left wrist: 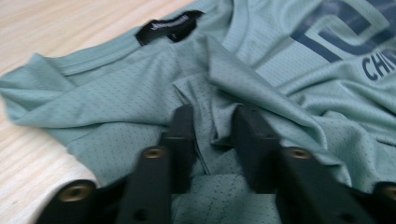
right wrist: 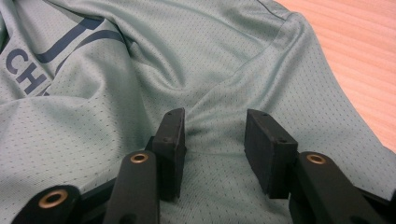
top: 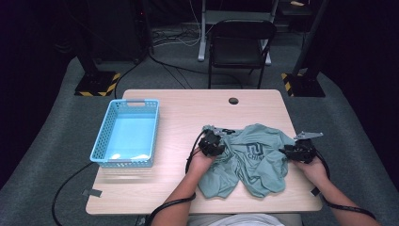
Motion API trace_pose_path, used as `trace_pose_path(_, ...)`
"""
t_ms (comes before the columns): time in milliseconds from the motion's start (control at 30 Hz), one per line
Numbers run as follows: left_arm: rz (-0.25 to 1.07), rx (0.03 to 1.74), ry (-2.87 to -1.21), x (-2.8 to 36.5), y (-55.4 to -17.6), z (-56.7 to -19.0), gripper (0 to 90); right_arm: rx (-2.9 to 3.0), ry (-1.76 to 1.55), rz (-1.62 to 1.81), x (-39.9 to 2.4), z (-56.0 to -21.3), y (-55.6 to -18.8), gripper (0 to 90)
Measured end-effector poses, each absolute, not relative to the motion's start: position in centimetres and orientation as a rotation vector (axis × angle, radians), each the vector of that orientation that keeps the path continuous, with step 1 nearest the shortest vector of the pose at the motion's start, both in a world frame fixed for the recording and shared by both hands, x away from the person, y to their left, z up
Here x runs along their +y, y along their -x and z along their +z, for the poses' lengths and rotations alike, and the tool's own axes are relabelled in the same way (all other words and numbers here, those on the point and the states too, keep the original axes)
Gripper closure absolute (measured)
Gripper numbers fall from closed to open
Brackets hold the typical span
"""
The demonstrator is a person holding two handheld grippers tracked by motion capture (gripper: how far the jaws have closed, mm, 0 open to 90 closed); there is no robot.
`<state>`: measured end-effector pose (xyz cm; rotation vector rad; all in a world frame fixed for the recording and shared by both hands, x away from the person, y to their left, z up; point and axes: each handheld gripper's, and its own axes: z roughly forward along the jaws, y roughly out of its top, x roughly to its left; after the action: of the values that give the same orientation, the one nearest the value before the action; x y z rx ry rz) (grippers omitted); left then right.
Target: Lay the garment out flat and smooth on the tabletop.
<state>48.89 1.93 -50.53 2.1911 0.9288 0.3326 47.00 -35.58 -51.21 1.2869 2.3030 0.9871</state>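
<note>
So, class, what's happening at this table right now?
A person holds a gripper in each hand over a crumpled green shirt on a wooden table. The left gripper has a fold of the cloth bunched between its jaws. The right gripper rests on the shirt's other side, its jaws apart. A blue basket stands to the left.

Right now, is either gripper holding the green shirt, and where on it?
The left gripper pinches a fold of the shirt below its collar; the right gripper rests open on it.
</note>
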Motion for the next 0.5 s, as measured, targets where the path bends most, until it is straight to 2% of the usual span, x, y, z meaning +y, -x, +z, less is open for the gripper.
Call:
trace_pose_path(100,0.369,0.913,-2.151,2.6,-48.7,-49.5,83.2,2.302,-1.289,0.986,-35.7,-51.2,-46.8,57.3)
trace_pose_path(267,0.507,0.993,-2.039,6.2,-48.1,-47.1,84.5,2.3,-1.292,0.985,-35.8,-51.2,-46.8,57.0)
trace_pose_path(500,0.781,1.249,-1.929,13.7,-46.8,-45.4,84.6,2.309,-1.307,0.952,-35.8,-51.0,-47.3,55.2)
